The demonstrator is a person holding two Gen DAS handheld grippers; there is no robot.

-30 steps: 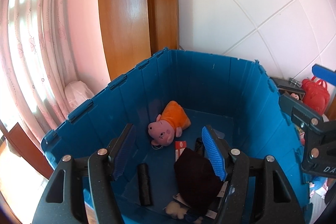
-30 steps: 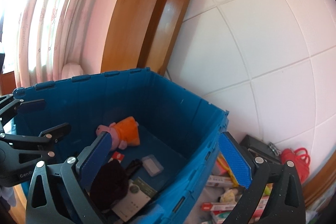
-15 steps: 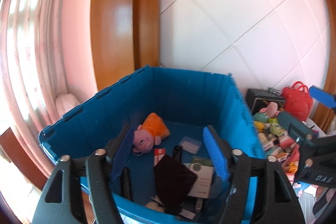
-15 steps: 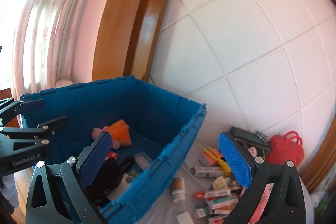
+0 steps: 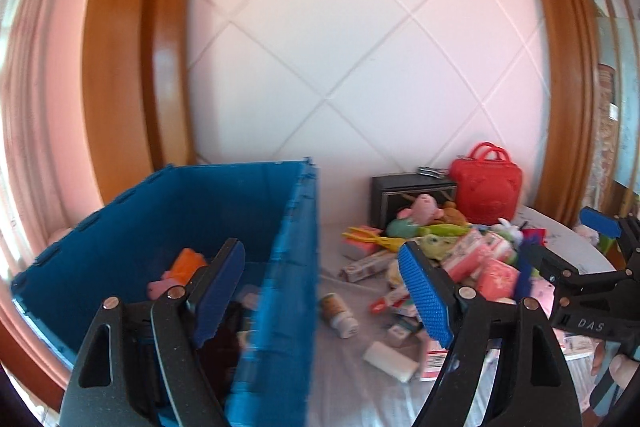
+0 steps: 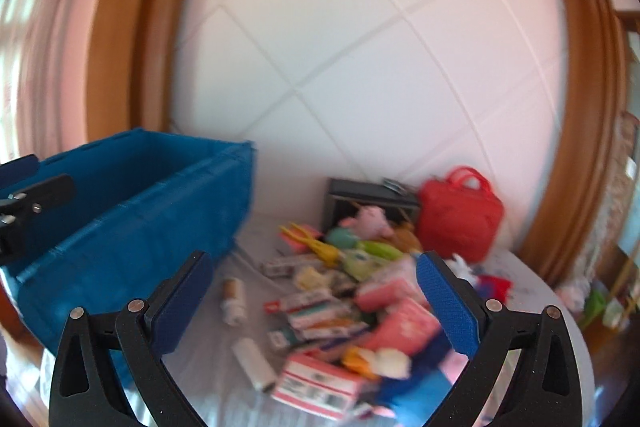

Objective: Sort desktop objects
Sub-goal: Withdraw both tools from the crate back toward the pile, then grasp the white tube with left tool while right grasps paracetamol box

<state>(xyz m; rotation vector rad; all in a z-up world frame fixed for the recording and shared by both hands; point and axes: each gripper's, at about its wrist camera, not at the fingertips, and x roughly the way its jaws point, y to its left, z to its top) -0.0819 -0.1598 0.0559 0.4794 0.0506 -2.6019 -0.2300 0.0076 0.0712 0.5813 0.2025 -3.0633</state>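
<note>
The left gripper point(image 5: 322, 289) fills the lower middle of the left wrist view with its jaws spread wide and nothing between them; its left blue pad point(image 5: 222, 287) hangs over the inside of the blue crate point(image 5: 294, 267), and its right pad point(image 5: 424, 293) sits over the cluttered table. The right gripper point(image 6: 314, 301), at the bottom of the right wrist view, is likewise wide open and holds nothing (this view is heavily blurred, so small items are hard to read).

Between the left gripper's fingers, on the pale tablecloth point(image 5: 360, 387), lie a small bottle on its side point(image 5: 340, 313) and a white block point(image 5: 390, 367). In the crate, lower left of the left view, a pink-and-orange plush pig point(image 5: 178, 273) rests on the floor beside a dark bundle point(image 5: 224, 347).

The pile of loose objects point(image 6: 352, 299) lies at lower centre of the right view, just right of the crate: pink packets, flat boxes, yellow-green toys. At its far side, against the white tiled wall point(image 6: 360, 67), stand a black box point(image 5: 410, 193) and a red bag point(image 5: 486, 189) side by side, with a second pink plush point(image 5: 424, 207) in front of the box. The right gripper also shows at the right edge of the left view.
</note>
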